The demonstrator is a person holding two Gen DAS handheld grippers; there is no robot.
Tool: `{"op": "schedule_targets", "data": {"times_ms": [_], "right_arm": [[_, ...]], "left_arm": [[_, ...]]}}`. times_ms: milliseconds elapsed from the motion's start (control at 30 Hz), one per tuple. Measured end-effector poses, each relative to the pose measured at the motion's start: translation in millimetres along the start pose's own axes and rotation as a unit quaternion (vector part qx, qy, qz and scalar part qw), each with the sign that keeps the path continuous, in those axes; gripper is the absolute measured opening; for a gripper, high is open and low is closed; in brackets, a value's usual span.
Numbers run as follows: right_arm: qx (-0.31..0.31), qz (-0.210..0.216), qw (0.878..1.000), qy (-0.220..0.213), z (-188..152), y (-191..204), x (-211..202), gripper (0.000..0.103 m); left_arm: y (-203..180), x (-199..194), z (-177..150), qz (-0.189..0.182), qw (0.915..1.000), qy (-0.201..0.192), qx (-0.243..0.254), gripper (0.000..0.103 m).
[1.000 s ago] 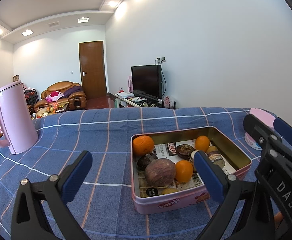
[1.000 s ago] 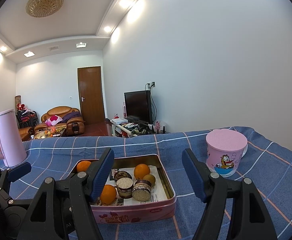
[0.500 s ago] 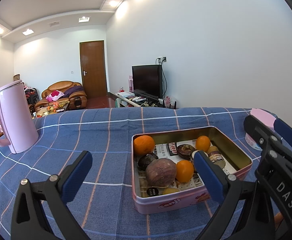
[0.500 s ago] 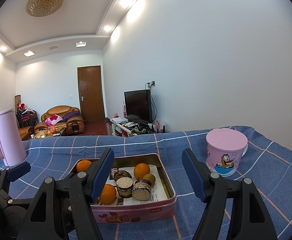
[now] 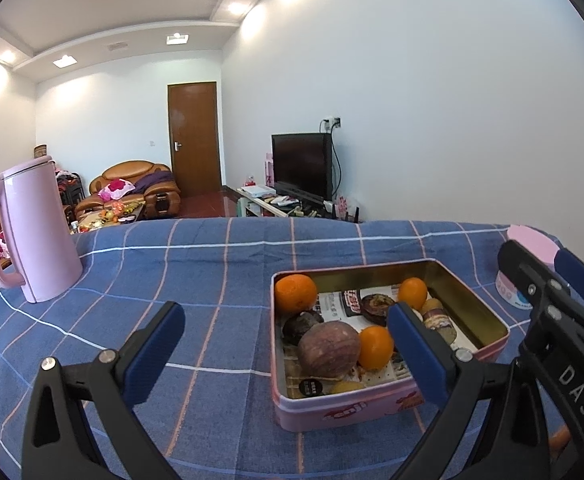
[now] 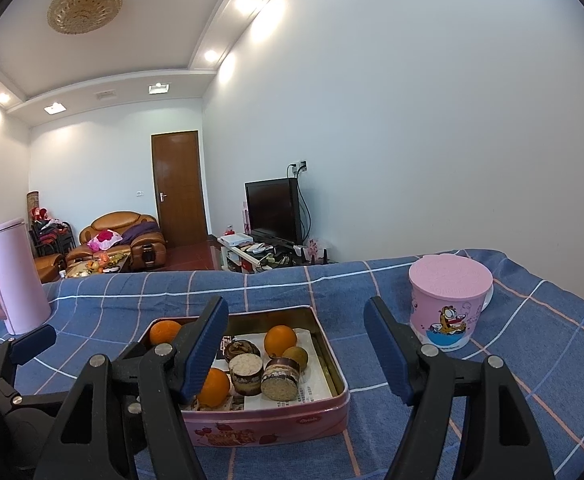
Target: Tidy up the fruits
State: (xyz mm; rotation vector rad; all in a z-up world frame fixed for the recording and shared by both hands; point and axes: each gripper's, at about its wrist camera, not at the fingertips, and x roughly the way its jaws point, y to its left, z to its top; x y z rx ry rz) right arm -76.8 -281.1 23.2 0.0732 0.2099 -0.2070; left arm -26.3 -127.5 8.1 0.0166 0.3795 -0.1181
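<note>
1. Biggest thing: the table under a blue plaid cloth [image 5: 219, 264], fills the whole foreground in both wrist views. Living room w/ sofa, door and TV sits way behind it.
2. Pink kettle [image 5: 31, 236], upright on the cloth at far left, handle facing left. Well apart from everything else.
3. Pink tin [image 6: 267, 424], rectangular, gold inside, lid off. Sits on the cloth roughly center-right in the left cam, dead center in the right cam. Paper sheet lines the bottom.
4. Pink lidded cup [image 6: 450, 300] w/ a cartoon cat print, upright on the right side of the cloth, near the tin but not touching.
5. Left gripper [image 5: 283, 352]: released, blue pads spread wide, nothing btwn them. It hovers low in front of the tin; its right pad overlaps the tin's right half in the pic, can't tell if it touches anything.
6. Right gripper [image 6: 296, 344]: also released, pads apart, gripping nothing. It hangs in front of the tin's near right corner, cup just past the right pad.
7. Fruit, all inside the tin:
 - big purplish-brown fruit [image 5: 329, 349] near the front left
 - orange [image 5: 296, 294] in the back left corner
 - orange [image 5: 376, 348] right beside the purple one, touching it
 - smaller orange [image 5: 412, 294] toward the back right
 - small greenish-yellow fruit [image 6: 295, 357] just beside that one
8. Also in the tin: a few round brown cake-looking pieces [image 6: 279, 382], mid-right.
</note>
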Motion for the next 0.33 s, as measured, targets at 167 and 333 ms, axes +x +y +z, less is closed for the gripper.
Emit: {"op": "schedule_targets", "data": {"times_ms": [167,333], "right_arm": [[0.001,-0.002,1.0,0.001,-0.6,-0.8,-0.2,0.072],[0.002,-0.004,1.0,0.002,-0.5,-0.9,0.2,0.072]], "left_arm": [[-0.5,1.2,0.2,-0.004,1.0,0.003,0.0,0.103],[0.8,2.7,0.5,-0.009,0.9999,0.004,-0.003,0.103]]}}
